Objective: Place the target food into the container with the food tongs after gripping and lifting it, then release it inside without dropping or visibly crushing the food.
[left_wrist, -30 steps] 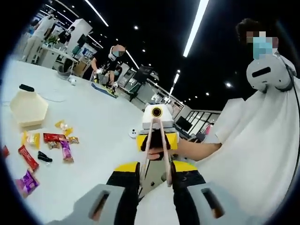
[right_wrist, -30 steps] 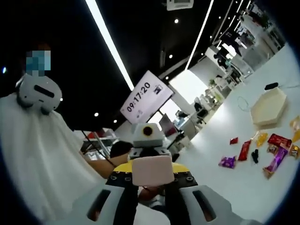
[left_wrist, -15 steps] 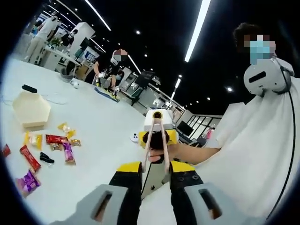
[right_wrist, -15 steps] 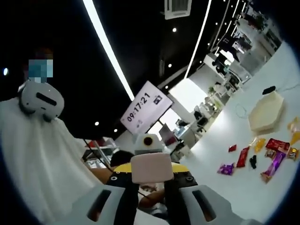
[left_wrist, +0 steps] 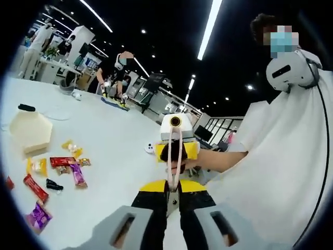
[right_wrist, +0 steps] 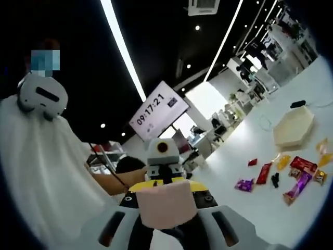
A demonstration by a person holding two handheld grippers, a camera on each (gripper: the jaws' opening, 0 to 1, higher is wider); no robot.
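Pale pink food tongs (left_wrist: 174,161) run between my two grippers above the white table (left_wrist: 117,156). My left gripper (left_wrist: 173,195) is shut on the tongs' two arms, which are pressed together. My right gripper (right_wrist: 165,221) holds the tongs' broad flat end (right_wrist: 166,205), which hides the jaw tips. Each gripper faces the other: the right gripper (left_wrist: 176,148) and the left gripper (right_wrist: 164,166). A cream hexagonal container (left_wrist: 30,130) (right_wrist: 294,127) sits on the table. Wrapped snacks lie near it, among them a red bar (left_wrist: 62,161) (right_wrist: 263,173) and a purple pack (left_wrist: 39,216) (right_wrist: 243,184).
The person in white holding the grippers stands close behind the tongs (left_wrist: 291,172). A small black item (left_wrist: 53,185) lies among the snacks. Other people work at desks (left_wrist: 117,73) far across the room. A clock screen (right_wrist: 158,109) hangs behind.
The left jaws have come together, squeezing the tongs' spread arms into one line. In the right gripper view the pink flat end has tilted and sunk lower.
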